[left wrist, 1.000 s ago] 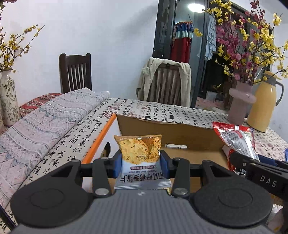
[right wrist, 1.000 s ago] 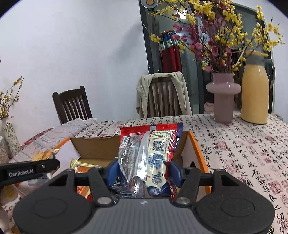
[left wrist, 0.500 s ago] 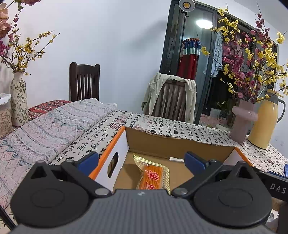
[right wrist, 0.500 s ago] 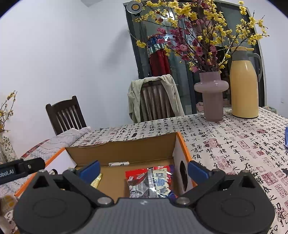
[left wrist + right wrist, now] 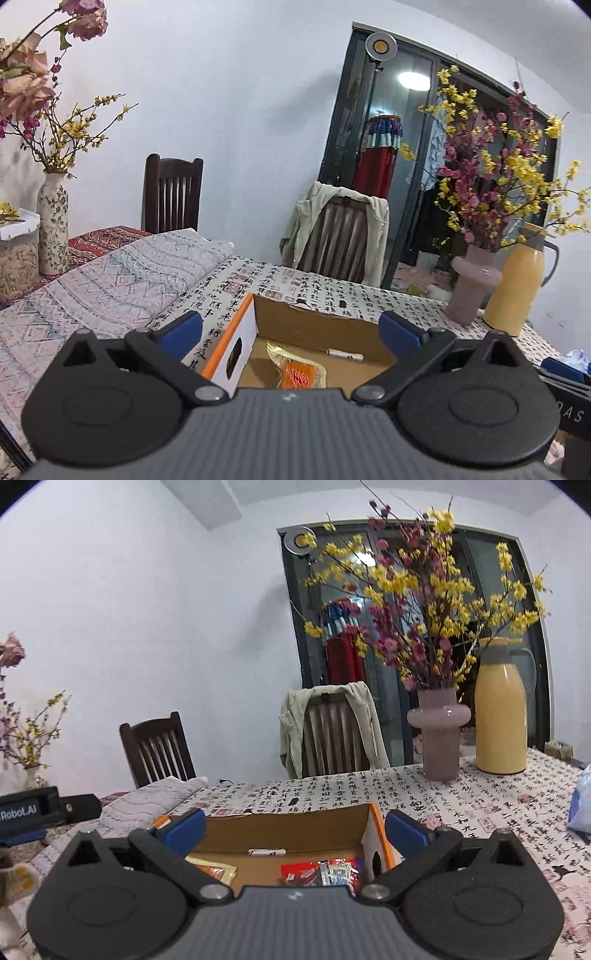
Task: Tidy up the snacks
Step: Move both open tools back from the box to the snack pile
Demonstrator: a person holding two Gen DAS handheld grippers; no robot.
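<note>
Both grippers' fingers (image 5: 181,330) opened wide, packets dropped into box (image 5: 295,825) (red packet (image 5: 325,873) visible), grippers lifted.

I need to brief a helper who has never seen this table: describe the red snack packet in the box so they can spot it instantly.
Find the open cardboard box with orange-edged sides on the calligraphy-print tablecloth. Inside, look on the floor at the end nearest the pink vase. The red snack packet lies flat there, with a silvery printed panel, unlike the orange packet with gold edging at the other end.

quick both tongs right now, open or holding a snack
Left tongs: open, have just been opening, nothing between them, above the box.
Right tongs: open, have just been opening, nothing between them; red packet lies in the box.
</note>
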